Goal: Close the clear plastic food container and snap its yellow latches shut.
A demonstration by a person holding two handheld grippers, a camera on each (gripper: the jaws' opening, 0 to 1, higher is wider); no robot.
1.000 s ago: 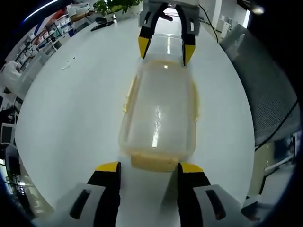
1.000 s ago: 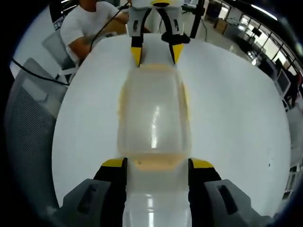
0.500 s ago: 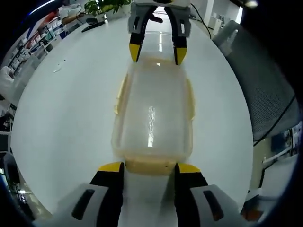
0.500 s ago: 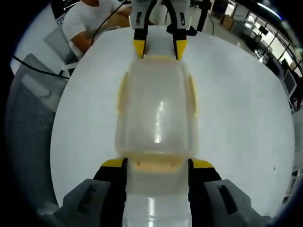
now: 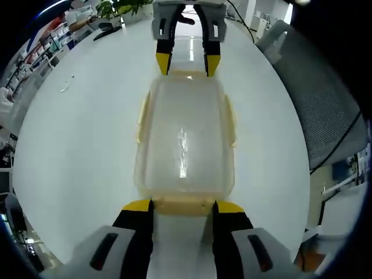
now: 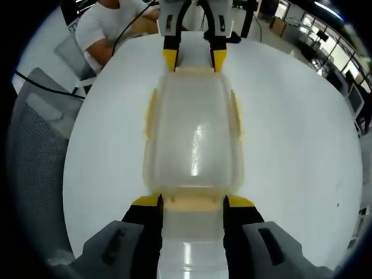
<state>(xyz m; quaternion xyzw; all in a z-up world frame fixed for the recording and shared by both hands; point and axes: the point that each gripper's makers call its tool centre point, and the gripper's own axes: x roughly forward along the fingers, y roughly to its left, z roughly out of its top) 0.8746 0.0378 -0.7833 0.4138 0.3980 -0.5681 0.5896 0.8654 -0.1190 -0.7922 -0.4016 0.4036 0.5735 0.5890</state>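
The clear plastic container (image 5: pixel 183 139) lies lengthwise on the white table (image 5: pixel 75 145) with its lid on. Yellow latches (image 5: pixel 141 119) run along its sides. My left gripper (image 5: pixel 183 206) is open, its yellow tips on either side of the near end latch (image 5: pixel 183 203). At the far end the right gripper (image 5: pixel 187 63) straddles the opposite end. In the right gripper view the same container (image 6: pixel 195 139) stretches away. My right gripper (image 6: pixel 193 202) is open around its end latch (image 6: pixel 193 201), jaws close to the latch's edges. The left gripper (image 6: pixel 194 60) is at the far end.
A grey mesh chair (image 5: pixel 317 99) stands beside the table, also seen as the chair (image 6: pixel 32 145). A person in a white shirt (image 6: pixel 102 32) sits behind the far edge. A potted plant (image 5: pixel 116 7) and a small scrap (image 5: pixel 64 87) are on the table.
Both views have shifted a little, so the container now sits more centred between the grippers. The right gripper's jaws have narrowed slightly around the end latch. The container itself has not visibly moved.
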